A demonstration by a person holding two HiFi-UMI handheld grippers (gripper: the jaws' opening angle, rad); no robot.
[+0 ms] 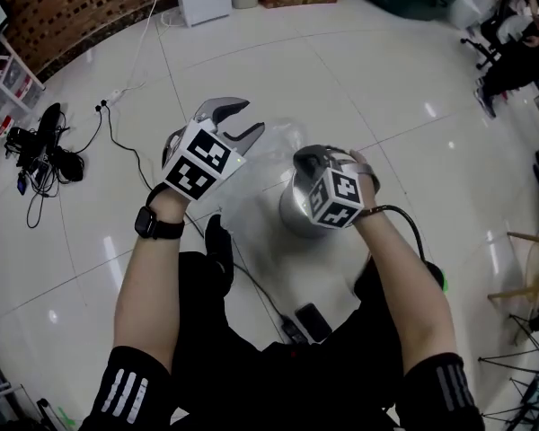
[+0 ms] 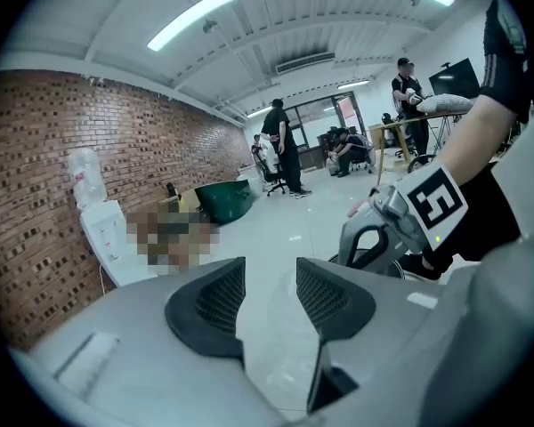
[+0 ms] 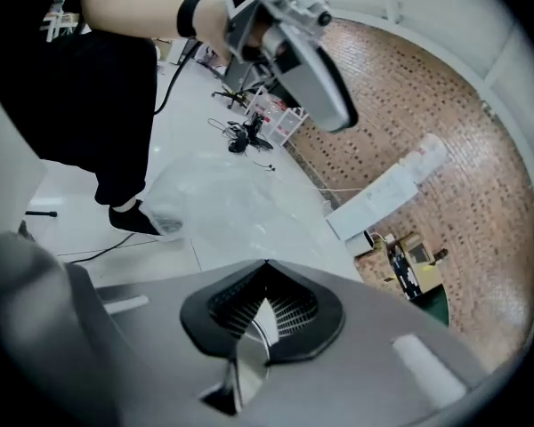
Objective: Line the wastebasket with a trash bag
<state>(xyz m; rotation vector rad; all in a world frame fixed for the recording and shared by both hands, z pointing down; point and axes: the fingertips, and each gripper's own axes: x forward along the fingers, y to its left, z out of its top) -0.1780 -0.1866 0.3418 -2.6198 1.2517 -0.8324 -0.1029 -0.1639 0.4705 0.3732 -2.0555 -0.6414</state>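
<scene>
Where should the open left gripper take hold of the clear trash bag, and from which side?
Probably the loose film of the trash bag on its left side, opposite where the right gripper pinches it. Bring the left gripper in from the left, jaws astride the sheet: it is thin and limp.

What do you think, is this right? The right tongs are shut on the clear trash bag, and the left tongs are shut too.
No: the left gripper view shows the left tongs open. The right tongs are shut on the clear trash bag.
</scene>
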